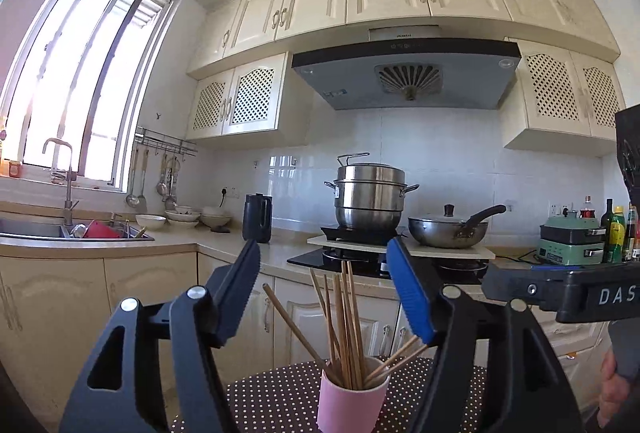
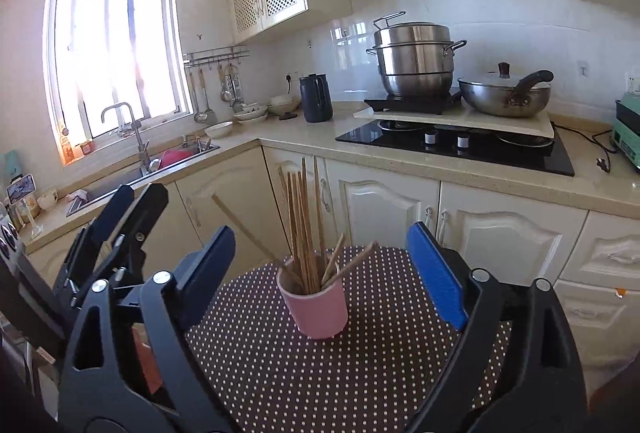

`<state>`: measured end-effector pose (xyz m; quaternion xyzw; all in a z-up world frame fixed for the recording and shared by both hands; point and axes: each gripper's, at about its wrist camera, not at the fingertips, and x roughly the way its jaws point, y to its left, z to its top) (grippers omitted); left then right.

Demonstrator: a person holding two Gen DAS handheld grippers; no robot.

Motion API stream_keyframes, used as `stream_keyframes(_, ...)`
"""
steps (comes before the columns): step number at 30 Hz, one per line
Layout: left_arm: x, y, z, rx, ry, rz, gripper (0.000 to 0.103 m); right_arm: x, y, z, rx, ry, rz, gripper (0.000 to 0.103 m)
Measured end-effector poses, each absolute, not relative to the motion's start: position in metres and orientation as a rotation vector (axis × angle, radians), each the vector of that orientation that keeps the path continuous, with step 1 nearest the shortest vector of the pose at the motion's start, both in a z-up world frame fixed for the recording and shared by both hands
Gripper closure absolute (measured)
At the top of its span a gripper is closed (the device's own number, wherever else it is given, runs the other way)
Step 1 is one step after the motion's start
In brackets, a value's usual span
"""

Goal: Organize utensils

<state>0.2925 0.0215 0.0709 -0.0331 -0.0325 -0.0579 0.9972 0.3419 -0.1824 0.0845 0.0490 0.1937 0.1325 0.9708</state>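
Standing in the pink cylindrical cup (image 2: 314, 307) on the dotted desk (image 2: 280, 373), the wooden chopsticks (image 2: 304, 221) were judged gathered. The left gripper (image 1: 324, 273) and right gripper (image 2: 320, 257) were held wide, empty; little seemed left.

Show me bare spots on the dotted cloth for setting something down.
Free: the brown polka-dot tablecloth in front of the pink ceramic cup, and the strip to its right. Crowded: the cup itself, where wooden chopsticks splay outward.
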Motion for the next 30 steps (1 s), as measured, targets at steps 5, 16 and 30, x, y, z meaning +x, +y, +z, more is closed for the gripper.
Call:
stream_keyframes(5, 0.274, 0.021, 0.055, -0.075, 0.01, -0.111, 0.029, 0.331, -0.19, 0.06, 0.12, 0.451, 0.281, 0.012)
stream_keyframes(16, 0.253, 0.024, 0.008, -0.096, 0.193, -0.077, 0.029, 0.286, -0.22, 0.003, 0.189, 0.38, 0.16, 0.01)
stream_keyframes(30, 0.223, 0.023, -0.022, -0.063, 0.179, -0.01, 0.029, 0.247, -0.226, -0.035, 0.228, 0.232, 0.017, 0.007)
